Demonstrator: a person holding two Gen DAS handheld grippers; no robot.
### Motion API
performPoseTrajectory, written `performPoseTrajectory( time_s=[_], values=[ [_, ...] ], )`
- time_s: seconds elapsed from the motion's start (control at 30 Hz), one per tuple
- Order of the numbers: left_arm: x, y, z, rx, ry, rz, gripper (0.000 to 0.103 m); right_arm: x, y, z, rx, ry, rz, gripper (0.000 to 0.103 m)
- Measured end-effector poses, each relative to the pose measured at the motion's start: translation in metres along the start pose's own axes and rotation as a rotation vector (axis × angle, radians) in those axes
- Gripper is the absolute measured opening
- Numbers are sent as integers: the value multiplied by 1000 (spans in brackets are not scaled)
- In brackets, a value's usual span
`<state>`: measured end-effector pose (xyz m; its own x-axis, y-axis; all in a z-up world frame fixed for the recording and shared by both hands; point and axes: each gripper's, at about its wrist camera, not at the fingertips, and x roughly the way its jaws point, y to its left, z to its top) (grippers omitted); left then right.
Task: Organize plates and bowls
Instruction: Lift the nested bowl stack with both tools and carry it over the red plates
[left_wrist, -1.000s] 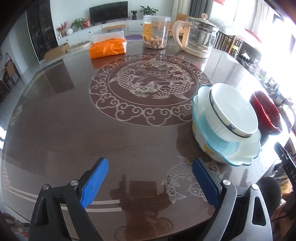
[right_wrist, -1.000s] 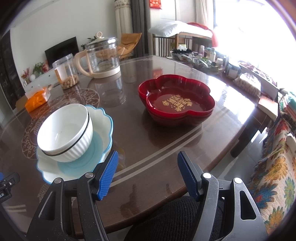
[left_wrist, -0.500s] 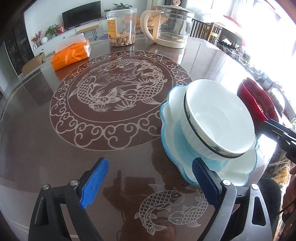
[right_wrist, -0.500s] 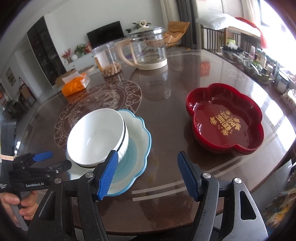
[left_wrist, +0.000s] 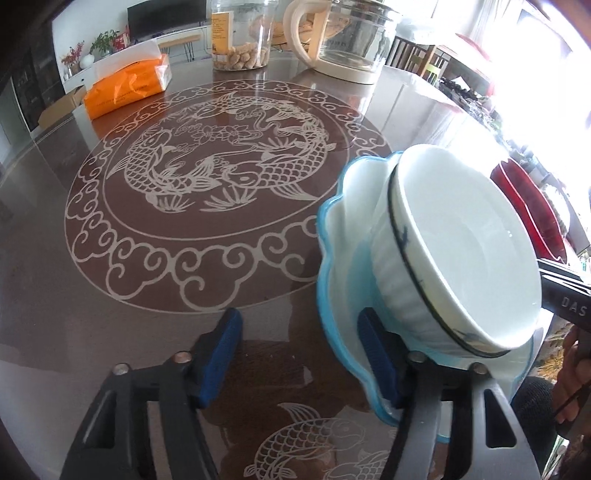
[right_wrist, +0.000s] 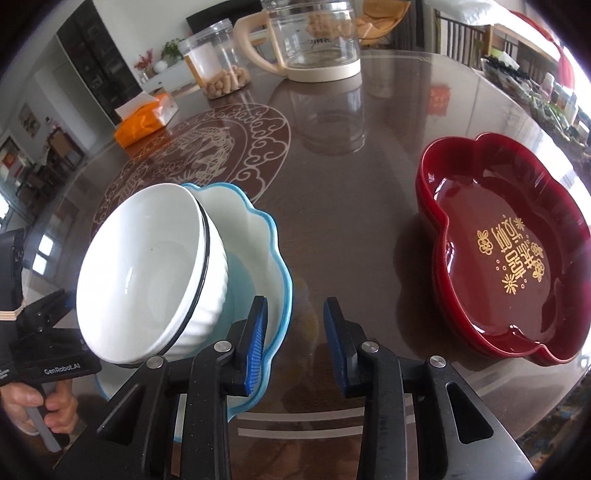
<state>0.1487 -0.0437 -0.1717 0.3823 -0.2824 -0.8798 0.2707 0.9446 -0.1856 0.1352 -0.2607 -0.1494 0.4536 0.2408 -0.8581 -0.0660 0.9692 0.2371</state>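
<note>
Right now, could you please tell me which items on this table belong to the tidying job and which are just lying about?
Job: white bowl, blue-rimmed plate, red dish.
Lying about: glass kettle, snack jar, orange tissue pack.

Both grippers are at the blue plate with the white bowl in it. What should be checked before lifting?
1. Left gripper straddles the blue plate rim: ok; its jaws have just been closing.
2. Right gripper straddles the rim: ok; its jaws have also just been closing.
3. Pads pressing the rim from both sides: not ok, gaps show.
4. White bowl sitting level: not ok, tilted.
5. Red tray empty: ok.
</note>
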Motion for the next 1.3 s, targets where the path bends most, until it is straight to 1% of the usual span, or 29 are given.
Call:
performPoseTrajectory(
  time_s=[0.03, 0.07, 0.1, 0.13, 0.2, 0.27, 0.33, 0.4, 0.5, 0.63, 0.83, 0.93, 1.1, 1.3],
  values=[
    [0, -1, 2, -7, 11, -30, 41, 4, -1, 0, 8, 15, 22, 23],
    [0, -3, 3, -16, 19, -66, 26, 9, -1, 1, 21, 32, 50, 17],
    [0, -7, 3, -20, 22, -83, 20, 14, -2, 0, 39, 49, 80, 14],
    [0, -10, 3, -28, 13, -64, 20, 13, -2, -1, 51, 39, 76, 14],
    [0, -12, 2, -61, 4, -47, 20, 12, 0, -2, 72, 39, 66, 14],
    [1, -10, 5, -111, 19, -50, 20, 11, -4, -2, 135, 51, 79, 14],
    [-1, -8, 7, -136, 8, -58, 20, 9, -1, -3, 131, 59, 67, 15],
    [-3, -9, 11, -118, -5, -46, 20, 4, 1, -5, 135, 57, 75, 15],
    [-6, -9, 18, -115, -10, -54, 20, 0, 0, -5, 153, 52, 79, 15],
    [-11, -13, 22, -101, -26, -62, 20, -10, 2, 1, 136, -10, 62, 15],
    [-28, -28, 38, -81, -59, -79, 20, -32, 0, 9, 123, -59, 54, 15],
    [-35, -45, 52, -53, -67, -94, 20, -49, -8, 13, 137, -90, 45, 15],
    [-39, -89, 79, 23, -94, -123, 20, -80, -36, 22, 178, -140, 19, 15],
    [-19, -154, 108, 102, -99, -169, 20, -113, -84, 33, 225, -197, -71, 15]
  ],
)
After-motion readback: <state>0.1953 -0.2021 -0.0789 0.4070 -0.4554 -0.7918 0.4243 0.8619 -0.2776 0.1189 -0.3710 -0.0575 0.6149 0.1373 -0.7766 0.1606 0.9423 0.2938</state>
